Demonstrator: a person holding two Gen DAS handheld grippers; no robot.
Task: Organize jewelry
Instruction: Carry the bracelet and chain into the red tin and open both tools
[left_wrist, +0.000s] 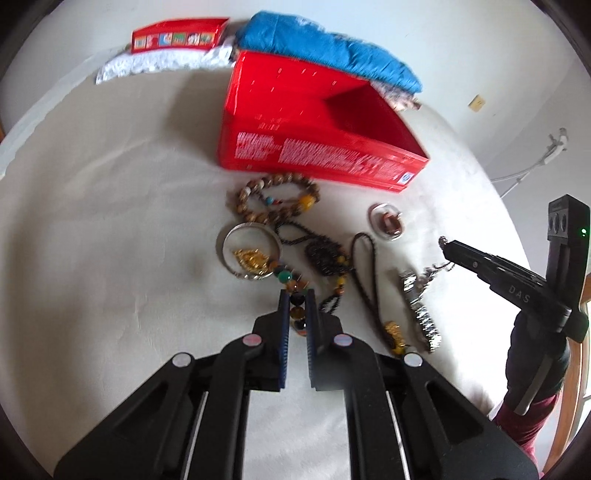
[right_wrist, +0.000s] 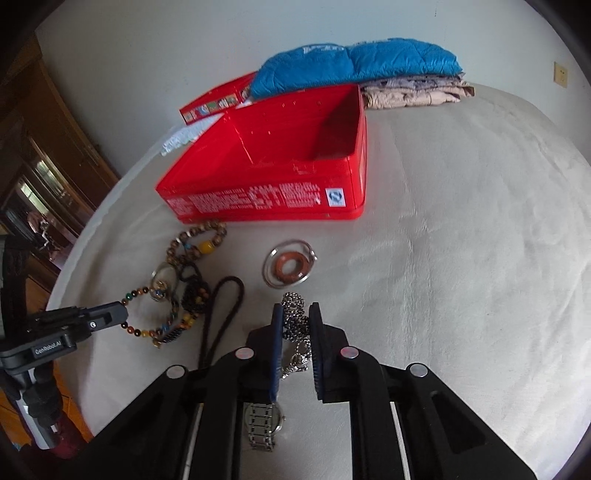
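An open red box stands on the cream bed, also in the right wrist view. In front of it lie a brown bead bracelet, a silver bangle, a dark cord necklace and a clear dish with a brown ring. My left gripper is nearly shut around a multicoloured bead bracelet, which also shows in the right wrist view. My right gripper is nearly shut around a silver ball chain. A steel watch lies under it.
Folded blue quilt and patterned cloths lie behind the box. A smaller red box lid rests on white lace at the back left. A wooden cabinet stands left of the bed.
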